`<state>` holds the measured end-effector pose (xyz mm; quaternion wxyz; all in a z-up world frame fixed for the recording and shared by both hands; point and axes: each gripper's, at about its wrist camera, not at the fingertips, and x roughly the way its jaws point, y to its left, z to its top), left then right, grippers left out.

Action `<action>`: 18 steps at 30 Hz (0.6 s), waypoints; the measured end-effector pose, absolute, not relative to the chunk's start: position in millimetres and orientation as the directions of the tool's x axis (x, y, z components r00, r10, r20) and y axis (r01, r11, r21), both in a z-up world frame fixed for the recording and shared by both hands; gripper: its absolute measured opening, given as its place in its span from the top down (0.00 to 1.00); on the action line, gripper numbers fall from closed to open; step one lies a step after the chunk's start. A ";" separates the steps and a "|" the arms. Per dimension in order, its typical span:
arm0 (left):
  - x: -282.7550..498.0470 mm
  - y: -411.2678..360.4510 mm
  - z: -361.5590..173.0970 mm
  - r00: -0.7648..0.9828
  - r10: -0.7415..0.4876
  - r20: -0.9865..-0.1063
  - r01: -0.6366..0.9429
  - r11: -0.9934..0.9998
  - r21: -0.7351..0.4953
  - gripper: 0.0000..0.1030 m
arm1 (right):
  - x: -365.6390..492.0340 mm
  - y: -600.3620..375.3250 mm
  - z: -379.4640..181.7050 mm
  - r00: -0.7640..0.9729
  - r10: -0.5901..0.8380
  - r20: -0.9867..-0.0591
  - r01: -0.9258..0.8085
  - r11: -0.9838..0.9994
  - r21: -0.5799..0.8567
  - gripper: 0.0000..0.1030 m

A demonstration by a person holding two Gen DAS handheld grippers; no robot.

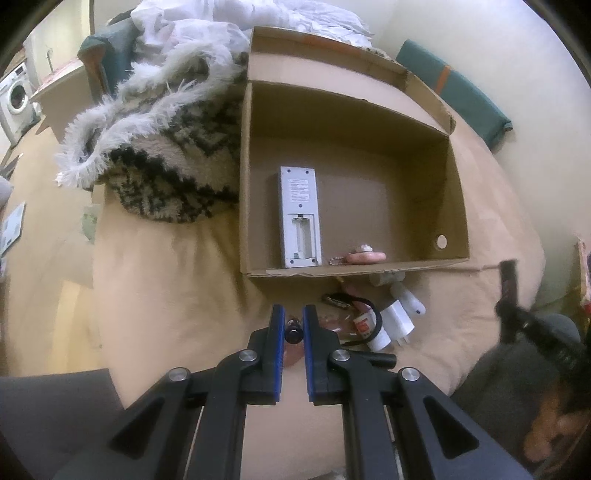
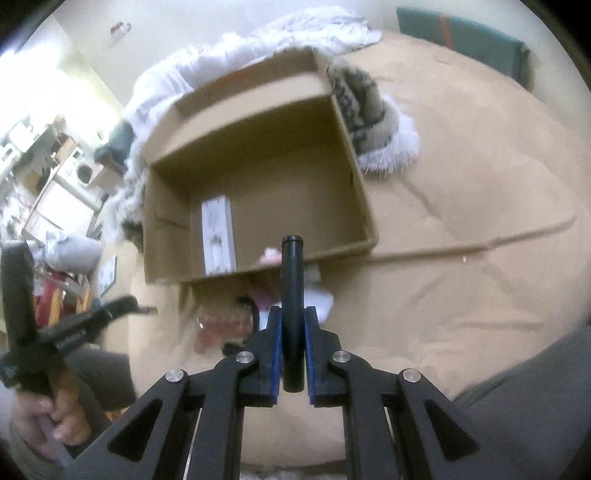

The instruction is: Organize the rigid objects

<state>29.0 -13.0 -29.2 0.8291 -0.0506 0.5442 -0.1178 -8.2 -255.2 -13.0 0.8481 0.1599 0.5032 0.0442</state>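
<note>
An open cardboard box (image 1: pixel 458 192) sits on a beige bed cover; it also shows in the right wrist view (image 2: pixel 354 173). Inside lie a grey remote (image 1: pixel 299 218) with its battery bay open and a pink keychain toy (image 1: pixel 365 257). My left gripper (image 1: pixel 294 314) is low over a pile in front of the box, its fingers narrowly parted around a small dark-capped bottle (image 1: pixel 294 332). White chargers (image 1: pixel 397 321) lie beside it. My right gripper (image 2: pixel 293 314) is shut on a black cylinder (image 2: pixel 292 295), held in the air before the box.
A fringed patterned blanket (image 1: pixel 166 162) and white cloth (image 1: pixel 192 22) are heaped left of the box. Teal cushions (image 1: pixel 461 88) lie behind. The pile also holds a black hair tie (image 1: pixel 373 325) and a clear pink item (image 1: pixel 340 325). The person's knees flank the bed edge.
</note>
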 end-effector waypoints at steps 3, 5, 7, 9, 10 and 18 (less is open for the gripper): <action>29.8 -12.6 -32.0 0.382 -0.231 -0.895 0.131 0.972 -0.195 0.91 | -0.8 -257.5 -15.2 0.491 0.251 -0.834 0.093 0.937 0.336 0.89; 29.9 -12.1 -31.8 0.390 -0.220 -0.894 0.129 0.974 -0.184 0.91 | 4.6 -255.7 -14.9 0.486 0.253 -0.836 0.093 0.937 0.338 0.89; 30.1 -11.4 -31.6 0.393 -0.213 -0.894 0.126 0.976 -0.177 0.91 | 8.5 -258.3 -14.8 0.489 0.253 -0.835 0.084 0.939 0.334 0.89; 30.7 -10.9 -31.0 0.394 -0.206 -0.896 0.119 0.978 -0.172 0.91 | 11.5 -258.3 -16.4 0.489 0.258 -0.833 0.078 0.938 0.337 0.89; 31.4 -10.7 -29.9 0.394 -0.203 -0.896 0.117 0.979 -0.170 0.91 | 13.2 -258.3 -17.9 0.486 0.263 -0.834 0.077 0.937 0.340 0.89; 43.1 -20.6 2.8 0.447 -0.183 -0.875 0.122 0.982 -0.144 0.91 | 43.0 -255.5 -9.5 0.494 0.280 -0.823 0.034 0.940 0.340 0.89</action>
